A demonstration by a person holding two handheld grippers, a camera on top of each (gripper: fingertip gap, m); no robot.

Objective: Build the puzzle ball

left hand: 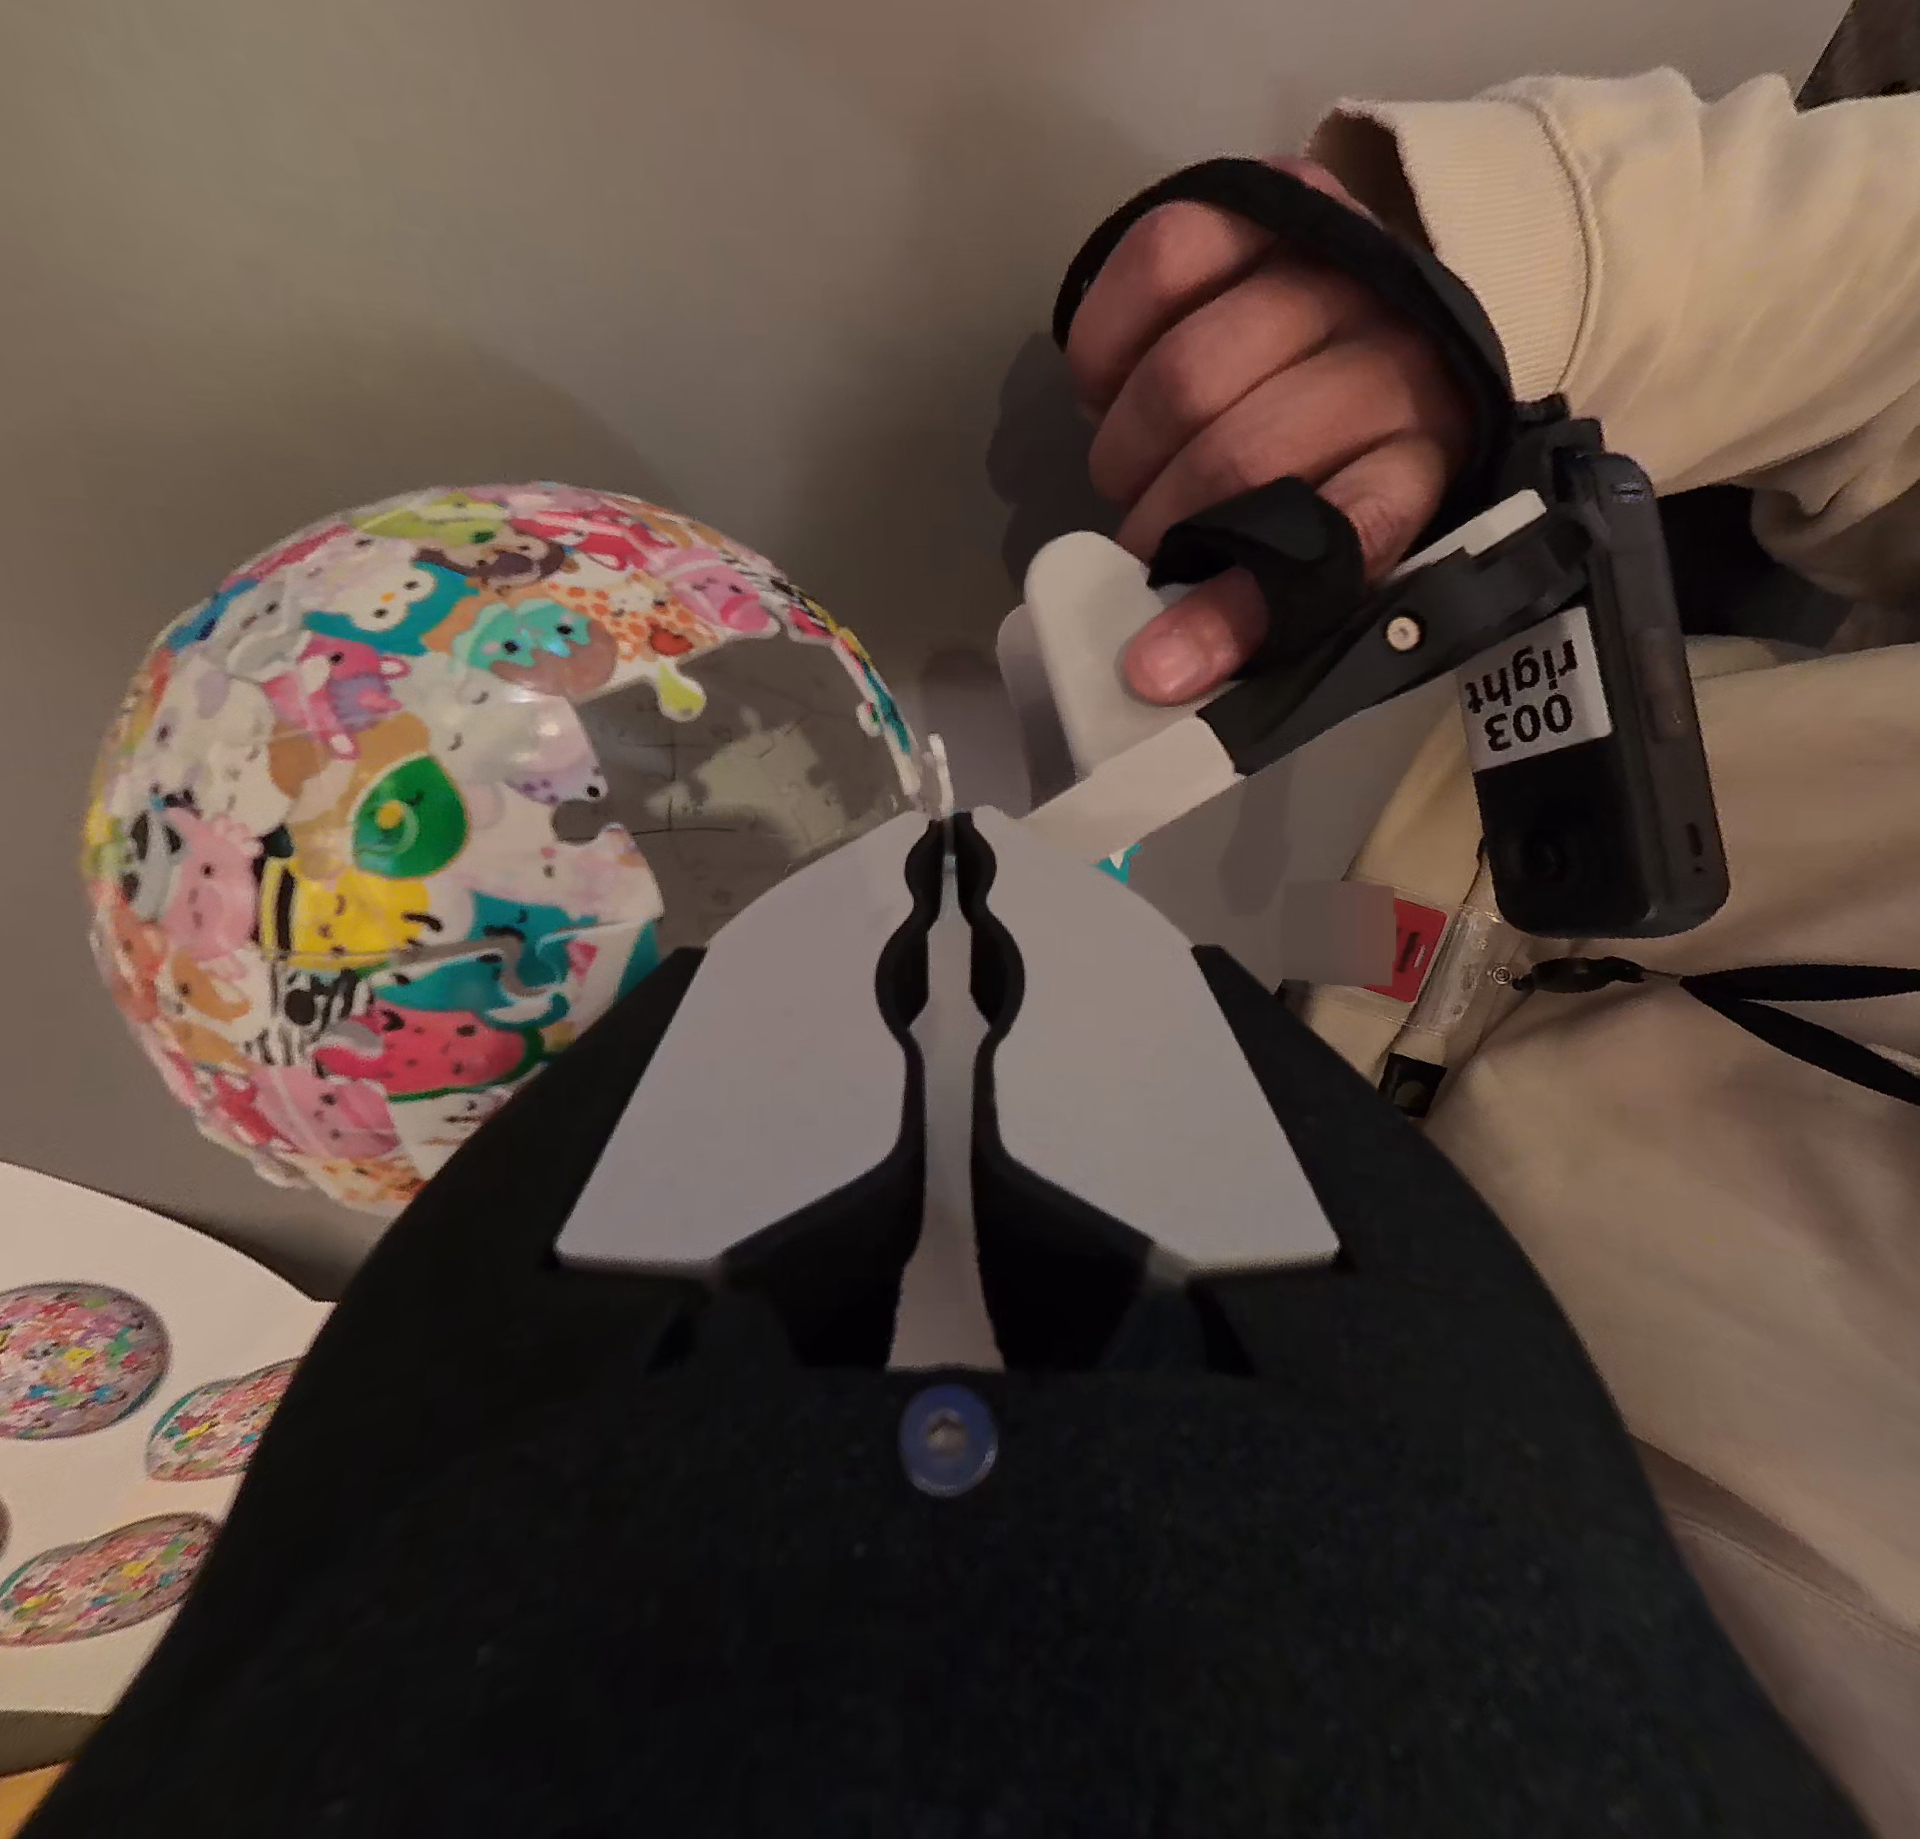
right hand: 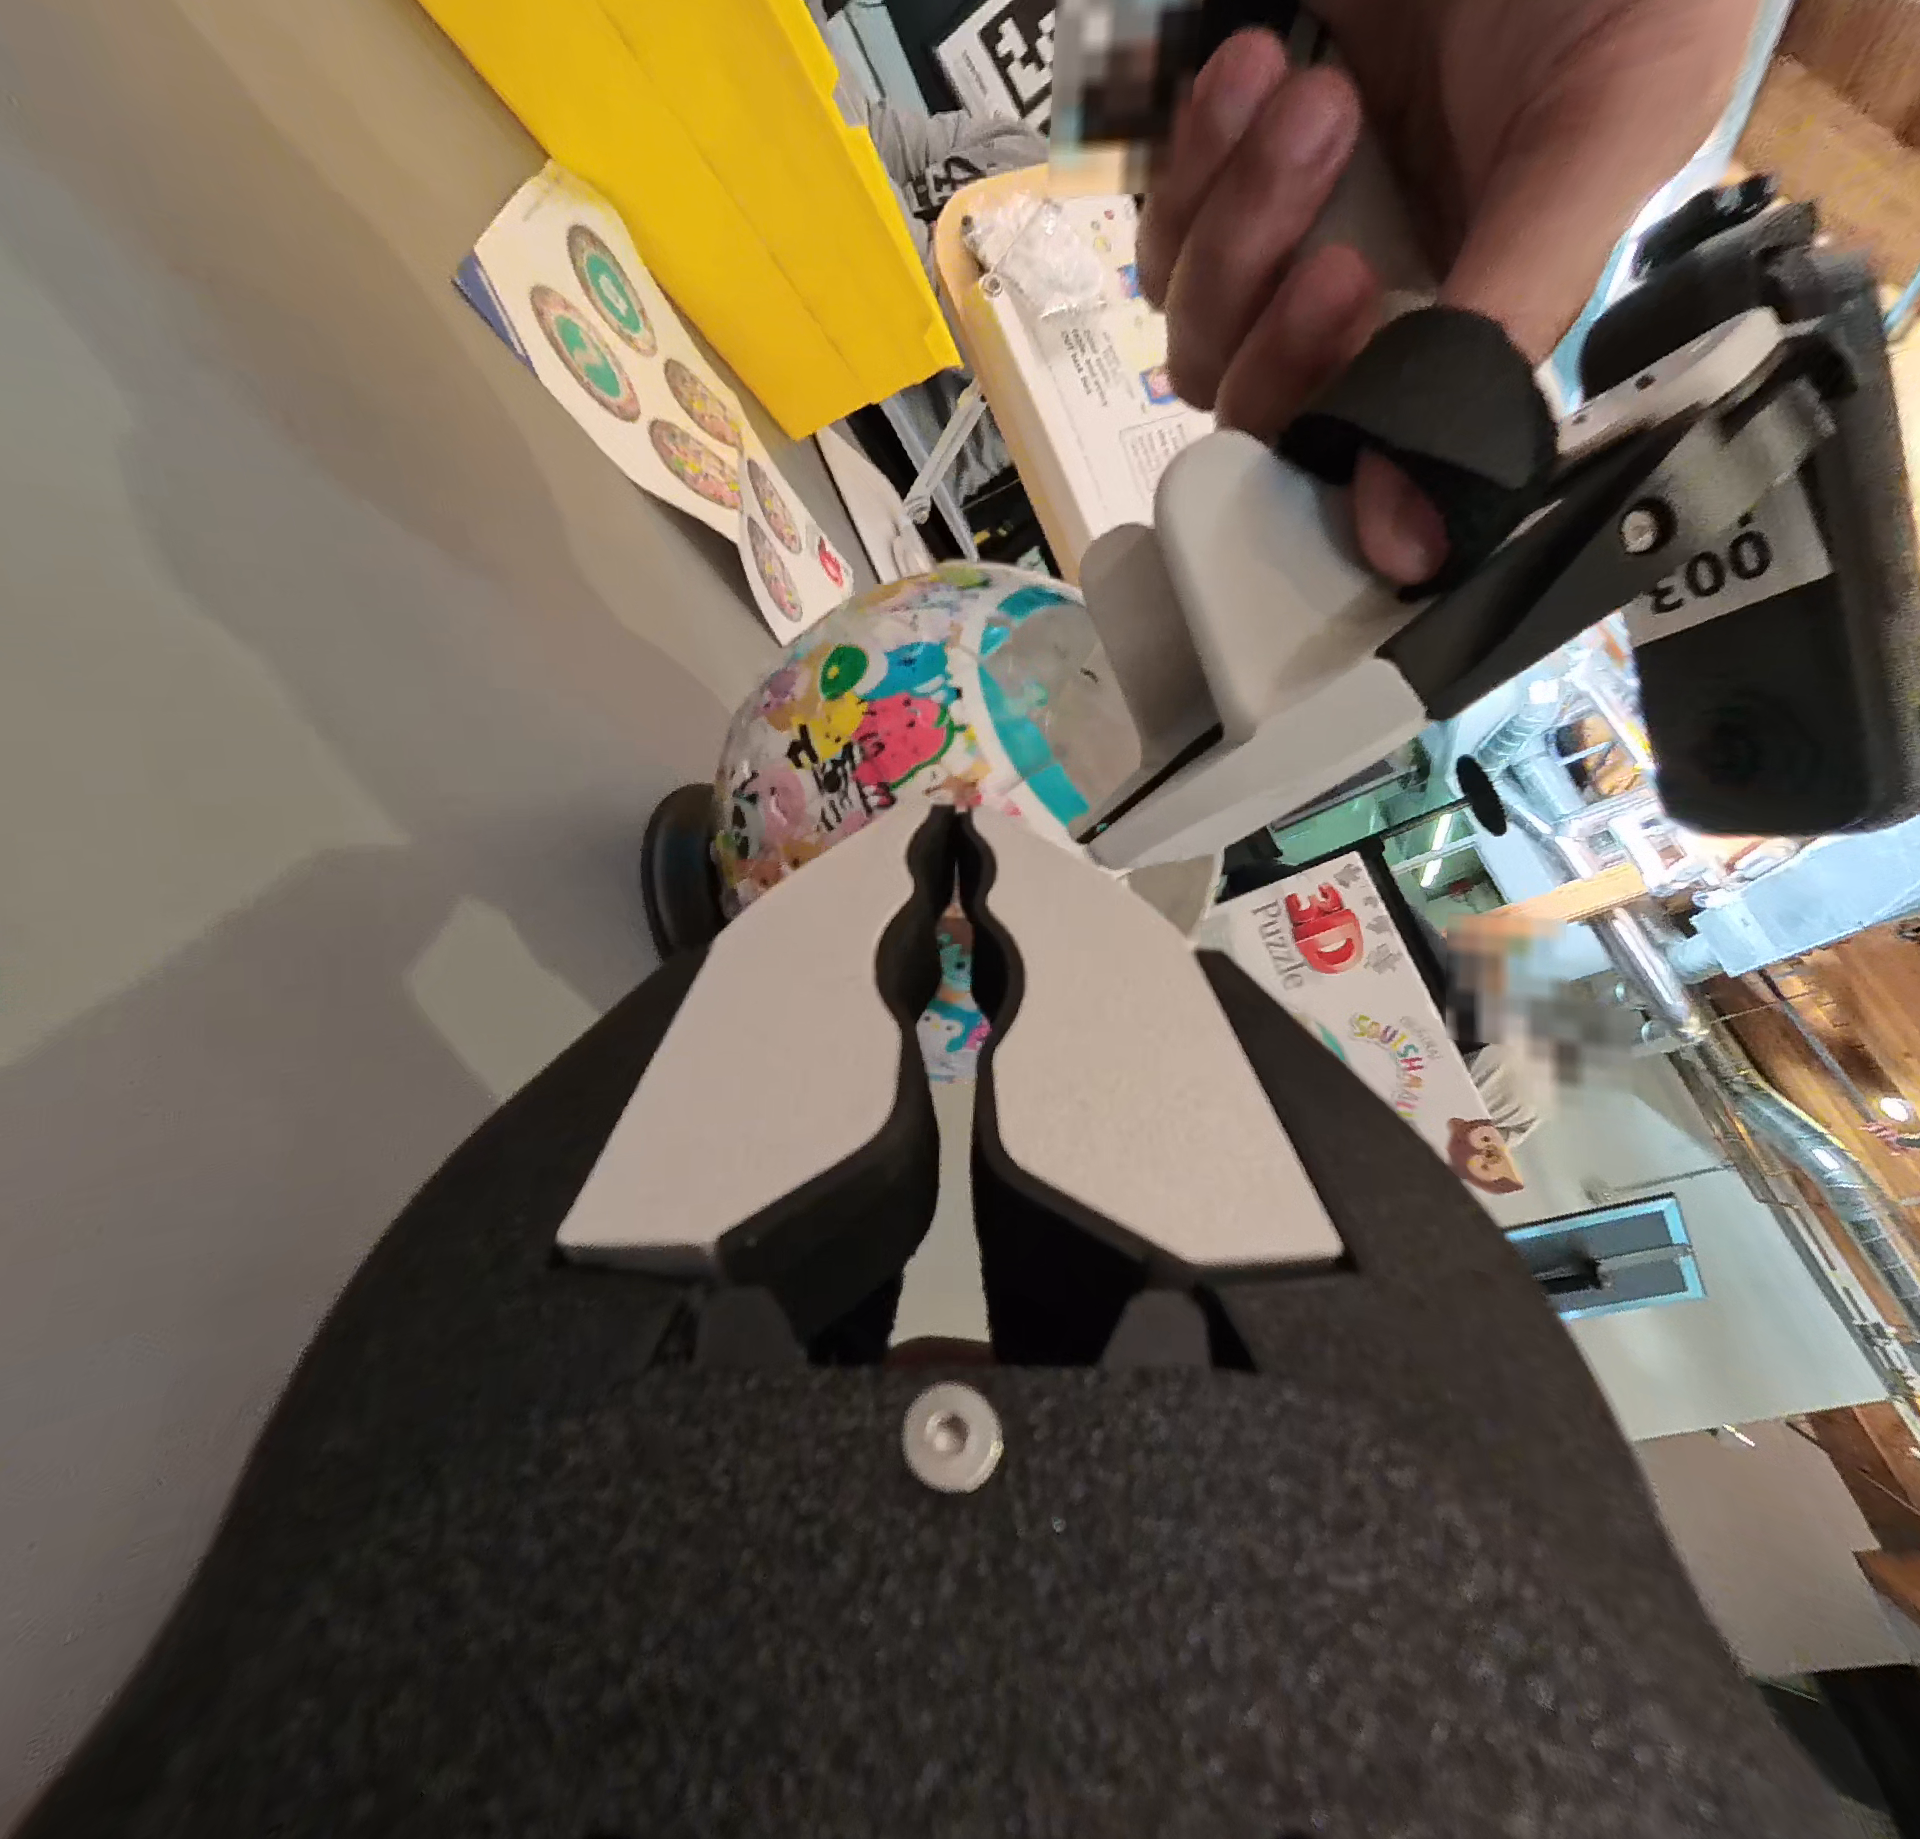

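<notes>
The puzzle ball (left hand: pixel 395 833), covered in colourful cartoon pieces, has an open gap (left hand: pixel 727 781) on its right side that shows the grey inside. In the right wrist view the ball (right hand: pixel 862 740) sits on a black stand (right hand: pixel 670 875). My left gripper (left hand: pixel 951 839) is shut on a thin puzzle piece (left hand: pixel 938 771), seen edge-on just right of the gap. My right gripper (right hand: pixel 954 828) is shut on a teal puzzle piece (right hand: pixel 951 1000), close in front of the ball. Each gripper also shows in the other's view, my right gripper (left hand: pixel 1091 813) and my left gripper (right hand: pixel 1132 833), with the tips nearly meeting.
A white sheet with pictures of the ball (left hand: pixel 104 1426) lies at the lower left and also shows in the right wrist view (right hand: pixel 644 376). A yellow bin (right hand: pixel 727 127) stands behind it. The puzzle box (right hand: pixel 1351 1010) lies to the right. The person's cream clothing (left hand: pixel 1610 1218) fills the right side. Both grippers' tips are close together, under 4 cm apart.
</notes>
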